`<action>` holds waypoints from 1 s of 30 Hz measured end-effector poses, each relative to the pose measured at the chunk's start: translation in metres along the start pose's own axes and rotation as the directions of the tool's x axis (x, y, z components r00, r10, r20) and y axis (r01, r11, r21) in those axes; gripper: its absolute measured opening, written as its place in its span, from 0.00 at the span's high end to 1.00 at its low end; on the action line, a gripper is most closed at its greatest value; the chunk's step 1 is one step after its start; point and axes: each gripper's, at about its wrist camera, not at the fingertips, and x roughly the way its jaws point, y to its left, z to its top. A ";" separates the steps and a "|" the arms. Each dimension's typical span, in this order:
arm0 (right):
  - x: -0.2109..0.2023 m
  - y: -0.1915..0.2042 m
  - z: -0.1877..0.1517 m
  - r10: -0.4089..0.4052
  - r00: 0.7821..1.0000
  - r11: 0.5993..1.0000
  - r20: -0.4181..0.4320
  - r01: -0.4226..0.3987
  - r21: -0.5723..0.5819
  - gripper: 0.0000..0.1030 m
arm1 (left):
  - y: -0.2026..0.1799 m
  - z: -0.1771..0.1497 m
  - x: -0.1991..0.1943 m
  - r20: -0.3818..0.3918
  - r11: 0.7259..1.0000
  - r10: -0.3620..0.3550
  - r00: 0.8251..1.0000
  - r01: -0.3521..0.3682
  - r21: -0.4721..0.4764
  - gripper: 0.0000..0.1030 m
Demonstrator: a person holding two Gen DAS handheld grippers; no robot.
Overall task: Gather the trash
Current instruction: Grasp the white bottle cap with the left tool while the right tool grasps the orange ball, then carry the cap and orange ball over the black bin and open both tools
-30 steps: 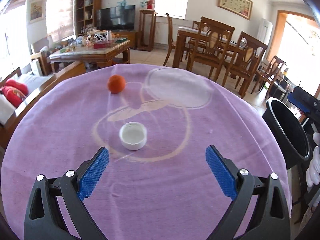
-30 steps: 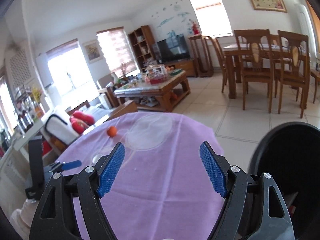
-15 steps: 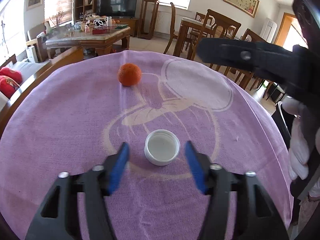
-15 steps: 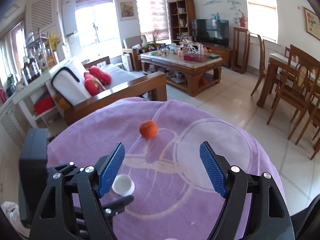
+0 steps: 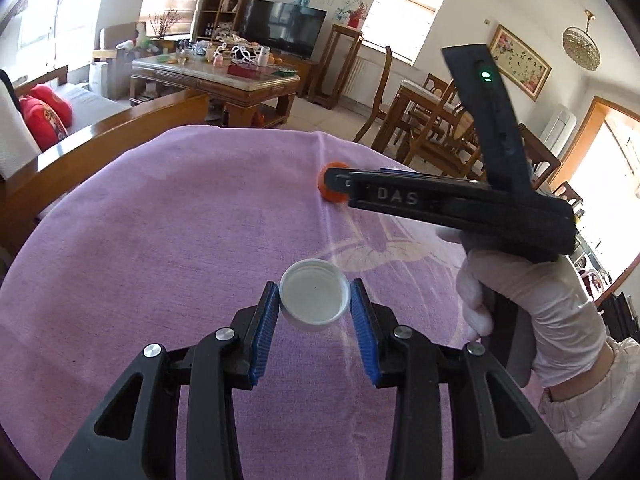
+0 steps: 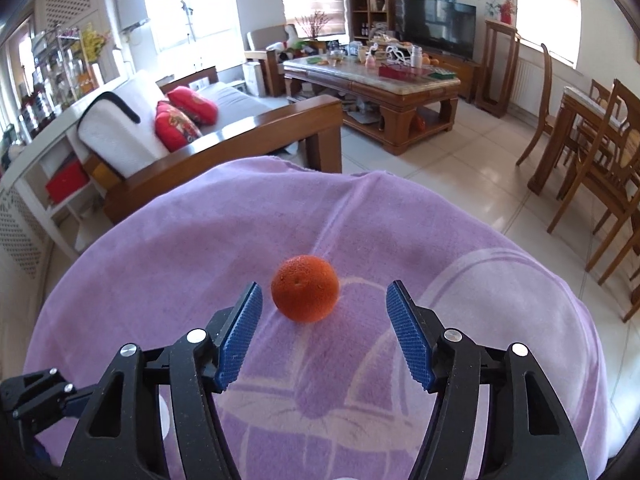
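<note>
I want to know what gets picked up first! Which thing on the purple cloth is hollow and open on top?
The white plastic cap, lying rim up between the left gripper pads. The round orange fruit is solid.

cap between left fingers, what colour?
White: a round plastic cap, open side up. Clearest in the left wrist view.

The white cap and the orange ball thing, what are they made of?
The cap looks like smooth white plastic: thin even wall, slightly see-through, dull shine. The orange seems to be real fruit, a tangerine perhaps: dimpled matte peel with a small navel dot, though a good fake would look alike.
</note>
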 end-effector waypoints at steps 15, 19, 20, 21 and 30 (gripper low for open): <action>0.004 0.012 -0.009 0.039 0.999 0.999 -0.007 -0.039 0.037 0.64 | -0.006 0.002 -0.006 0.034 0.999 0.018 0.999 -0.019 0.030 0.65; -0.044 0.004 -0.022 0.085 0.994 0.994 0.065 -0.089 0.068 0.64 | -0.008 0.002 -0.010 0.062 0.999 0.021 0.998 -0.024 0.040 0.64; -0.059 0.002 -0.026 0.096 0.991 0.992 0.089 -0.103 0.077 0.64 | -0.009 0.003 -0.012 0.072 0.999 0.023 0.997 -0.026 0.046 0.64; -0.075 0.000 -0.032 0.103 0.988 0.990 0.115 -0.113 0.084 0.64 | -0.010 0.003 -0.013 0.083 0.998 0.023 0.996 -0.027 0.054 0.64; -0.244 -0.044 -0.122 0.036 0.921 0.985 0.387 -0.100 0.144 0.64 | -0.074 -0.001 -0.049 0.221 0.981 -0.055 0.974 0.012 0.191 0.65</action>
